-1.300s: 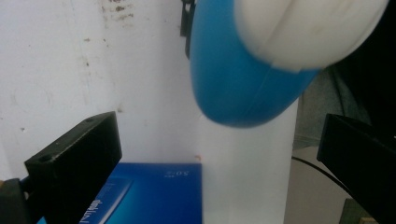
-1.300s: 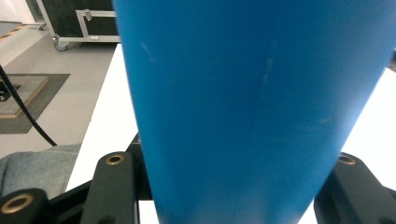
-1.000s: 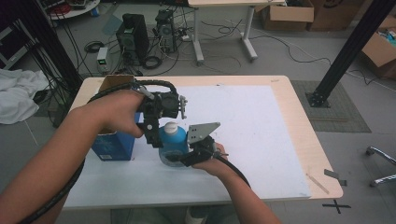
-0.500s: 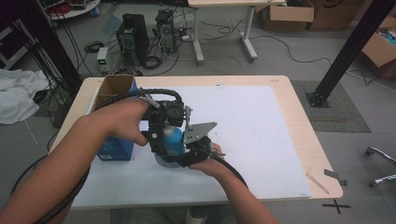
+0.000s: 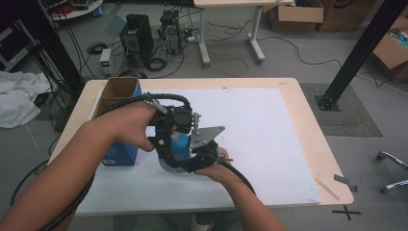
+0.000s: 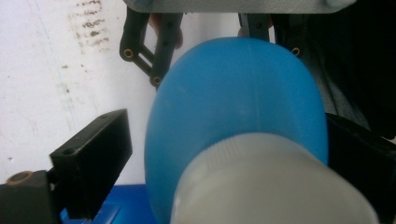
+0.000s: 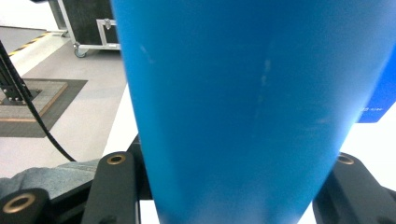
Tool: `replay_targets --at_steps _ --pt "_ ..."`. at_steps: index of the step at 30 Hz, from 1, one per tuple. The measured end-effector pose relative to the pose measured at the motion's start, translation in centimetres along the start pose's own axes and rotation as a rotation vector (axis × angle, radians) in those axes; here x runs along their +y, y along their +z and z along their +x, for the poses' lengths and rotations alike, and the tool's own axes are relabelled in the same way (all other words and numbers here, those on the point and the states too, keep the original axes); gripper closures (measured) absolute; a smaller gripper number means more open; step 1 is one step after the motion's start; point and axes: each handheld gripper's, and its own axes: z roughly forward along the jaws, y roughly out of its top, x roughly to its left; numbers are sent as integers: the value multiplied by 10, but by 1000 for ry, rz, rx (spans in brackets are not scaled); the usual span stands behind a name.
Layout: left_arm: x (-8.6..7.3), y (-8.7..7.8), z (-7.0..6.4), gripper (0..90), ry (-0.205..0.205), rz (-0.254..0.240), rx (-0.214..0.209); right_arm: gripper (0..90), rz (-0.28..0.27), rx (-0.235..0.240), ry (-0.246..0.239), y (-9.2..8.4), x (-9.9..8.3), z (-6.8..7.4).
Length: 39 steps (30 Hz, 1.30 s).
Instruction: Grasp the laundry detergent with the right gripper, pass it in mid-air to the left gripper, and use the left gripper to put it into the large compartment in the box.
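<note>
Jaws of both the left gripper (image 5: pixel 169 144) and right gripper (image 5: pixel 192 161) bracket the blue bottle (image 5: pixel 180 144); actual clamping unclear. Just left: open blue box (image 5: pixel 118 154).

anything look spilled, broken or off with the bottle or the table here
Nothing stands out. The blue bottle stands with its white cap on, no liquid on the white mat. The only blemish is some dark smudging on the mat at the top left of the left gripper view. The open cardboard box sits at the table's left edge.
</note>
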Motion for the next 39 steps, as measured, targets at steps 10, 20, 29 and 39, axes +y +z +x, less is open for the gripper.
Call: replay_targets --at_steps 10,20,29,39 --pt "-1 0 1 157 -5 8 -13 453 -6 -1 5 0 -1 -1" --pt "-2 0 2 223 -15 22 -6 453 -11 -1 0 1 -1 -1" --pt "-2 0 0 262 -20 16 -1 453 -6 2 7 1 -2 -1" --pt "-1 3 1 325 -25 19 -3 453 -8 -2 9 0 -3 -2"
